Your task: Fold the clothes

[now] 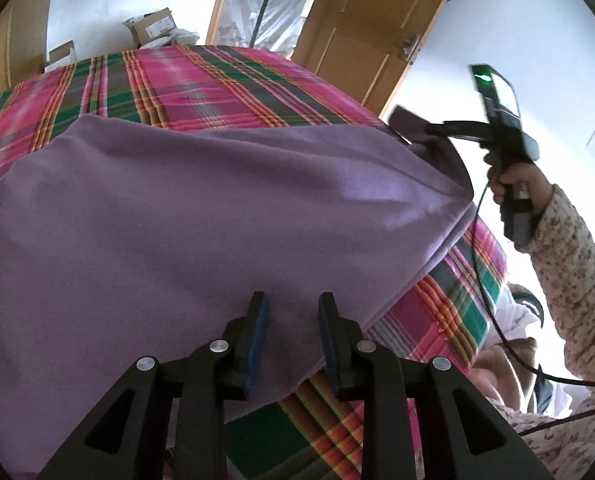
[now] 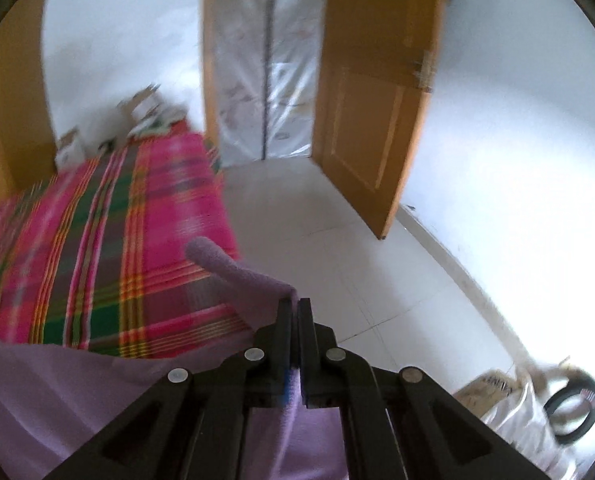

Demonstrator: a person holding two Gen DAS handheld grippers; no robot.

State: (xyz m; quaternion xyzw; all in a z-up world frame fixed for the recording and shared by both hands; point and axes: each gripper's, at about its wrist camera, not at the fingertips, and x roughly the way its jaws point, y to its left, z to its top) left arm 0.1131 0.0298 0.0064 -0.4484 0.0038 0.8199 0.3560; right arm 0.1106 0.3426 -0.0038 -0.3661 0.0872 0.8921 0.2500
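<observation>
Two tools work the purple garment (image 1: 201,216) spread on the plaid bed (image 1: 217,76): the right tool (image 2: 294,304), clamped on its corner, should lift evenly while the left tool (image 1: 293,304), fingers apart over the near hem, steadies it.

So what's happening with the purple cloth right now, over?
Left tool open over soft purple fleece garment. Right tool shut on its edge, lifted. Nothing blocking on pink plaid bedcover.
</observation>
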